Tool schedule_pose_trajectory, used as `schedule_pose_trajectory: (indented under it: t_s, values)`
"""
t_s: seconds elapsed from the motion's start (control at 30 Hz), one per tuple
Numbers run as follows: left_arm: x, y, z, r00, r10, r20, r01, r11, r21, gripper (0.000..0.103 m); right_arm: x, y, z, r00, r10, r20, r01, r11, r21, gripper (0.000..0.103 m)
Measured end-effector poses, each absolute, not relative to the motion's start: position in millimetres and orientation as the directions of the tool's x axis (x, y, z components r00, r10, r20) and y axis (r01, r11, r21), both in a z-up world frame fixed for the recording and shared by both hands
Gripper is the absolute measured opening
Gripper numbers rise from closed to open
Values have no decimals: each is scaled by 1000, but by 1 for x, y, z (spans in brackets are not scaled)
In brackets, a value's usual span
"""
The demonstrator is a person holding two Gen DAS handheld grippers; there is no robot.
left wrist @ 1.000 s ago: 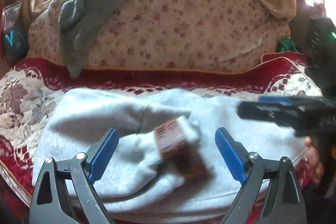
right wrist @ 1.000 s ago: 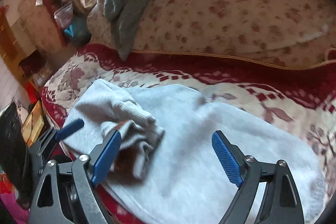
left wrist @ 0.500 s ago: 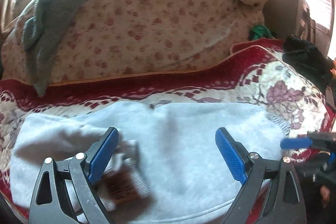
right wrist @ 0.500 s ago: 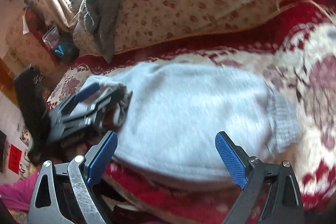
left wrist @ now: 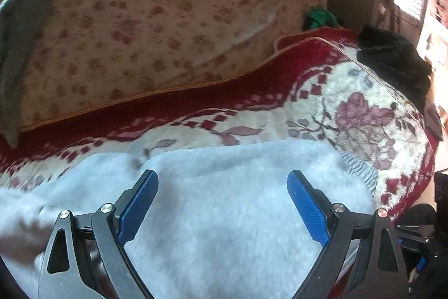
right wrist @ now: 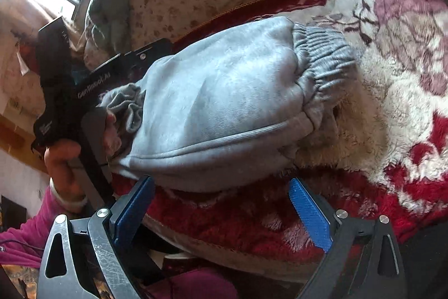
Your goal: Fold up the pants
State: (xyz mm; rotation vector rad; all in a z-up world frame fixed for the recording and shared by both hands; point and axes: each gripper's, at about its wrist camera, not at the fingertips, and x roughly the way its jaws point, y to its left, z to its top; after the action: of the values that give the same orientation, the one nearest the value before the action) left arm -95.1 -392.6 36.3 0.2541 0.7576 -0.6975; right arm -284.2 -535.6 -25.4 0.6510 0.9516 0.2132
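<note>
The light grey sweatpants (right wrist: 224, 97) lie folded in a bundle on the red and cream floral blanket (right wrist: 392, 108), elastic waistband (right wrist: 327, 58) at the right end. My left gripper (left wrist: 221, 203) is open and empty just above the grey fabric (left wrist: 224, 215). My right gripper (right wrist: 221, 209) is open and empty, over the blanket's front edge just short of the bundle. The left gripper's black body (right wrist: 92, 80) shows at the bundle's left end, held by a hand.
A floral cushion (left wrist: 154, 27) backs the seat, with a grey-green garment (left wrist: 14, 46) draped at its left. A black cloth (left wrist: 392, 60) and a green item (left wrist: 319, 18) lie at the far right. The blanket's front edge (right wrist: 252, 229) drops off below the bundle.
The left gripper swung right along the pants, so the cuffs with the tag left its view. The right gripper pulled back to the front edge and turned toward the waistband end.
</note>
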Motion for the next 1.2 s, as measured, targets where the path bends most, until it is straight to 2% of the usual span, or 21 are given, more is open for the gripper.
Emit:
schedule_pose_trajectory:
  t_s: [0.23, 0.63, 0.83, 1.0, 1.1, 1.13, 1.17, 1.2]
  values:
    - [-76, -427, 27, 357, -554, -752, 788, 611, -76, 93, -269, -543, -46, 606, 489, -627, 120, 723, 680, 101]
    - [-54, -489, 5, 165, -500, -850, 938, 345, -21, 93, -283, -541, -58, 696, 538, -475, 86, 595, 799, 103]
    - [-50, -504, -15, 83, -474, -877, 970, 239, -38, 93, -284, -529, -60, 706, 527, -472, 78, 605, 792, 103]
    - [-35, -508, -24, -24, -480, -877, 970, 200, -137, 98, -266, -524, -57, 722, 507, -471, 82, 612, 786, 103]
    - [-28, -511, -36, -86, -467, -880, 956, 209, -205, 97, -252, -517, -53, 726, 498, -474, 68, 634, 771, 97]
    - [-27, -511, -38, -93, -463, -882, 954, 211, -211, 95, -250, -517, -53, 726, 489, -484, 71, 645, 760, 83]
    - [-27, -512, -42, -112, -456, -883, 952, 206, -227, 90, -247, -518, -55, 729, 484, -485, 76, 647, 759, 65]
    - [-28, -511, -42, -114, -462, -880, 953, 200, -229, 86, -245, -521, -57, 729, 484, -484, 86, 636, 767, 61]
